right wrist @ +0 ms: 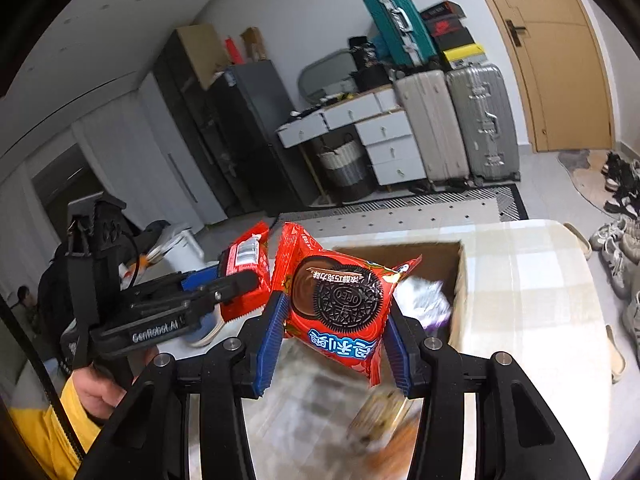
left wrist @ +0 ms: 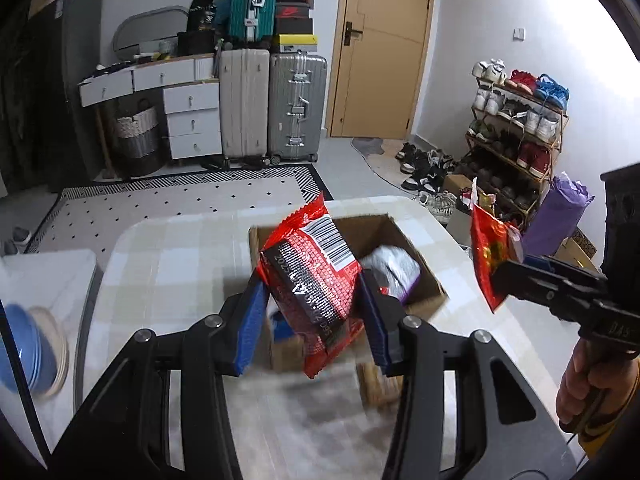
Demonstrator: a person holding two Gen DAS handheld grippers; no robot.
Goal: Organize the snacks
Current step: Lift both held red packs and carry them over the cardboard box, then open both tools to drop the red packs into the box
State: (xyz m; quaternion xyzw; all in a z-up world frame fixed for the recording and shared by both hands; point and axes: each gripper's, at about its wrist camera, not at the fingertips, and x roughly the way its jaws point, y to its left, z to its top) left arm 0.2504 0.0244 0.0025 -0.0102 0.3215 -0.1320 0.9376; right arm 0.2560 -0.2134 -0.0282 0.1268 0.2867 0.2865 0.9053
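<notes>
My left gripper (left wrist: 314, 312) is shut on a red snack pack (left wrist: 316, 284), barcode side up, held above the near edge of an open cardboard box (left wrist: 428, 276). A silver-purple packet (left wrist: 394, 270) lies in the box. My right gripper (right wrist: 336, 328) is shut on a red Oreo pack (right wrist: 340, 300), held in the air before the box (right wrist: 440, 256). The right gripper and its pack (left wrist: 492, 256) show at the right of the left wrist view. The left gripper and its pack (right wrist: 246, 272) show at the left of the right wrist view.
The box stands on a checked table (left wrist: 168, 264). A blurred brown packet (left wrist: 376, 384) lies on the table near me. Blue and cream bowls (left wrist: 32, 352) sit at far left. Suitcases, drawers and a shoe rack (left wrist: 516, 140) stand across the room.
</notes>
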